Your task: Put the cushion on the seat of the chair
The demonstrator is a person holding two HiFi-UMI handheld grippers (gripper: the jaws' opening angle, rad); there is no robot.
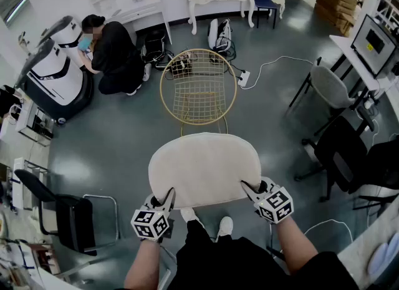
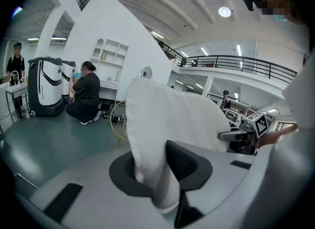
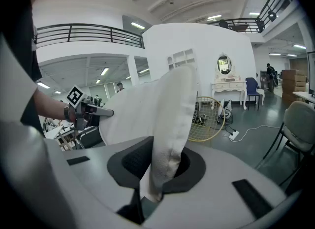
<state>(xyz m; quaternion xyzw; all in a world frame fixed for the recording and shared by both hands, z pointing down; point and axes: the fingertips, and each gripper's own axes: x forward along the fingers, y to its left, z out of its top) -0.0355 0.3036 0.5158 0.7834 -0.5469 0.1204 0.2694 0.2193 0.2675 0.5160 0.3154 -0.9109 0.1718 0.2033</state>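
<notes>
A cream cushion (image 1: pixel 204 169) hangs flat in the air between both grippers, just in front of the gold wire chair (image 1: pixel 198 87). My left gripper (image 1: pixel 167 199) is shut on the cushion's near left corner. My right gripper (image 1: pixel 250 190) is shut on its near right corner. In the left gripper view the cushion (image 2: pixel 162 124) fills the jaws and hides most of the gold wire chair (image 2: pixel 118 119). In the right gripper view the cushion (image 3: pixel 167 124) is pinched between the pads, with the gold wire chair (image 3: pixel 209 118) beyond it. The chair's seat is bare.
A person in black (image 1: pixel 115 50) crouches by a white machine (image 1: pixel 59 70) at the back left. A black chair (image 1: pixel 68 211) stands at the near left. Grey and black chairs (image 1: pixel 340 120) and a desk line the right. A power strip and cable (image 1: pixel 246 78) lie behind the gold chair.
</notes>
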